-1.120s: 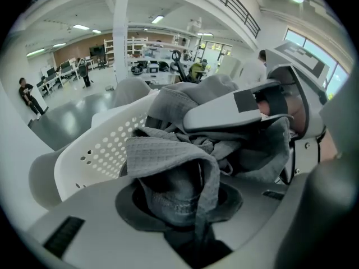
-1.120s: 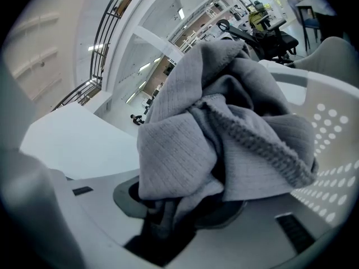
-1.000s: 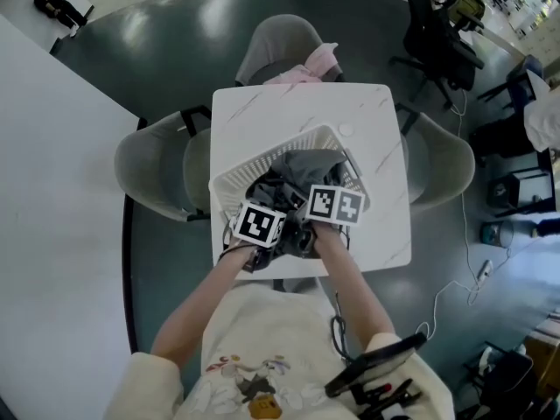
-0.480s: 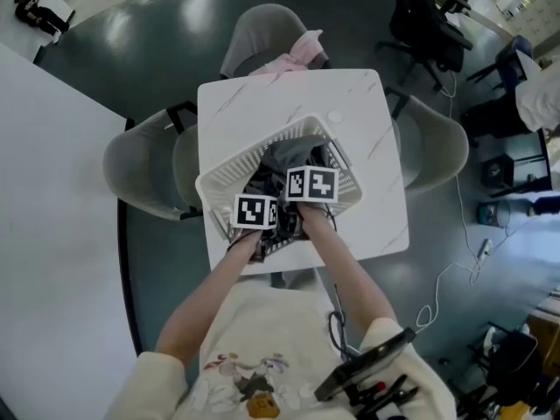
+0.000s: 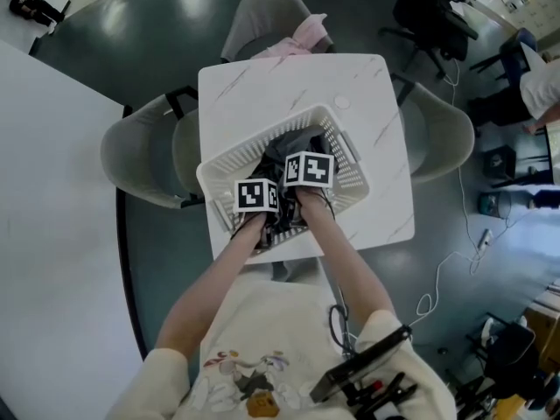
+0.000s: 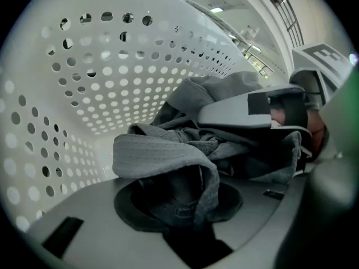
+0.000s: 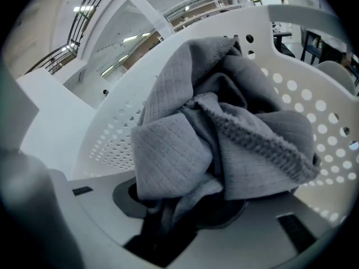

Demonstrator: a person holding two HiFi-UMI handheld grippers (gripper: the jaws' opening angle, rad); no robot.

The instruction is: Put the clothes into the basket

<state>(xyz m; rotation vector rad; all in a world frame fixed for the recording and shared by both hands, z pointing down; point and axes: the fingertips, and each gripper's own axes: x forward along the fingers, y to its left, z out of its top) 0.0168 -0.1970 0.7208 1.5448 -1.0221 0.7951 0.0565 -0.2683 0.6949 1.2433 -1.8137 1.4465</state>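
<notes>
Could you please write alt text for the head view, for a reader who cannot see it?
Seen from above, a person's left gripper and right gripper reach into a white perforated plastic basket, each shut on the grey knitted clothes piled inside it. The basket stands on a white marble-patterned square table with grey chairs around it.

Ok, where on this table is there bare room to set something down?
Widest: the far side of the table, between the basket and the chair with pink cloth, bare but for a small round disc. A narrower strip lies right of the basket. The near edge is crowded: left gripper and right gripper grip grey clothes there.
</notes>
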